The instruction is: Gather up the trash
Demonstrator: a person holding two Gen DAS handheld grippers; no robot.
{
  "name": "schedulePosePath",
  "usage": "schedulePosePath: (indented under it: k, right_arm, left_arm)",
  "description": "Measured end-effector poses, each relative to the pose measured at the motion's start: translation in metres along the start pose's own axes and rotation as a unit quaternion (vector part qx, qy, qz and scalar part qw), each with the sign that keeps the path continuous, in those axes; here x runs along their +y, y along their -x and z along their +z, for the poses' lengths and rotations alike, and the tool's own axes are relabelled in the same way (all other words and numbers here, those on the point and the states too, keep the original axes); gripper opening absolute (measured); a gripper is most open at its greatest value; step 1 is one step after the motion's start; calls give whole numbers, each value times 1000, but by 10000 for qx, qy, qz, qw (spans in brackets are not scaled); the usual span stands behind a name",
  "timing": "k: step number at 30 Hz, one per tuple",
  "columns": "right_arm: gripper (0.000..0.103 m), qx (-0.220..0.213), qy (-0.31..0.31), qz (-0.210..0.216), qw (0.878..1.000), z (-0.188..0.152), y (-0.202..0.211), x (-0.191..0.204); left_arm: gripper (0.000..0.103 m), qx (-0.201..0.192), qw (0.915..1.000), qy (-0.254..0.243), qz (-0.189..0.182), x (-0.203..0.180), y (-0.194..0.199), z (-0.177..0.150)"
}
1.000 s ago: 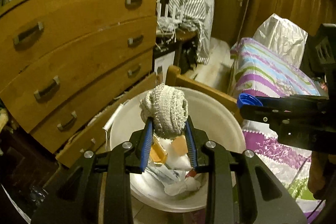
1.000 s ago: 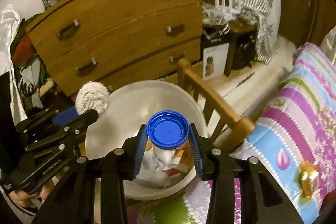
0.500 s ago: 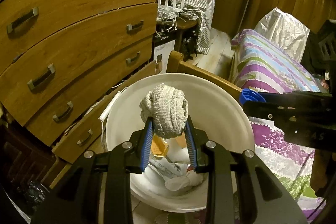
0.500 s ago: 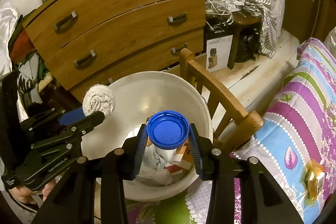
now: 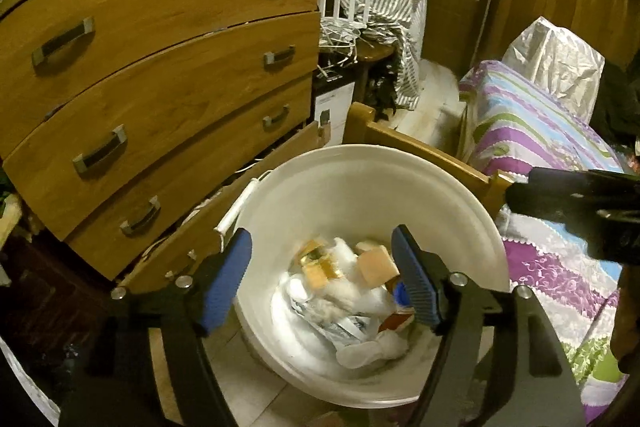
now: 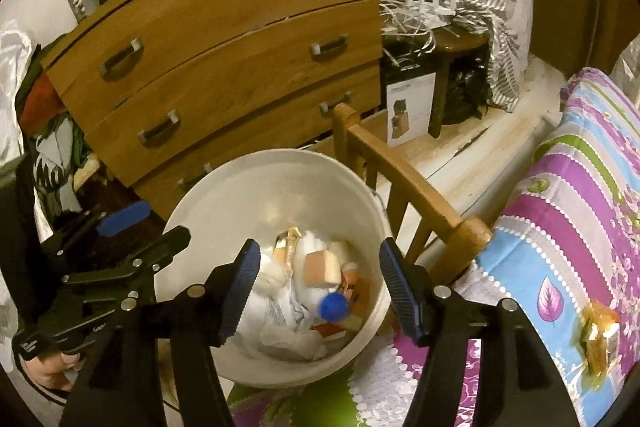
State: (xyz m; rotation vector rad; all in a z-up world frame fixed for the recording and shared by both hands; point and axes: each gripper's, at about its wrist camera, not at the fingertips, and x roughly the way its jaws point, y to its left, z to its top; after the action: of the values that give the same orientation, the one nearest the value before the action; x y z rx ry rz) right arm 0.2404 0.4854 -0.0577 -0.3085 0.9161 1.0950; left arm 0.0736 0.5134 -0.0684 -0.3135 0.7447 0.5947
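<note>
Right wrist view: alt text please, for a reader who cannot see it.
The right claw hangs open and empty over a white bucket of trash, where a blue-capped bottle lies among wrappers. The left claw is at the left, also open; a wooden dresser stands behind, a striped bedspread at right.

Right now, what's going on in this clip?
A person is collecting trash with two handheld grippers, both poised over a white bucket beside a wooden dresser. The left gripper and right gripper are open and hold nothing. The bucket already contains crumpled paper, wrappers, a tan block and a blue-capped container. A gold wrapper lies on the striped bedspread, not yet collected.
</note>
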Motion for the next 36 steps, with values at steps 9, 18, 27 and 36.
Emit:
schedulePosePath:
  k: [9, 18, 27, 36]
  right_arm:
    - [73, -380, -52, 70, 9992, -16, 30, 1]
    - [89, -1586, 385, -236, 9863, -62, 112, 35]
    - [97, -2313, 599, -417, 9701, -136, 191, 58]
    - [98, -2400, 379, -470, 9689, -183, 221, 57]
  left_arm:
    - [77, -217, 9998, 34, -3, -1, 22, -8]
    - [97, -1319, 9912, 80, -24, -10, 106, -32]
    - [97, -1915, 9812, 79, 206, -22, 161, -68]
    - [98, -1796, 9832, 299, 116, -15, 189, -99]
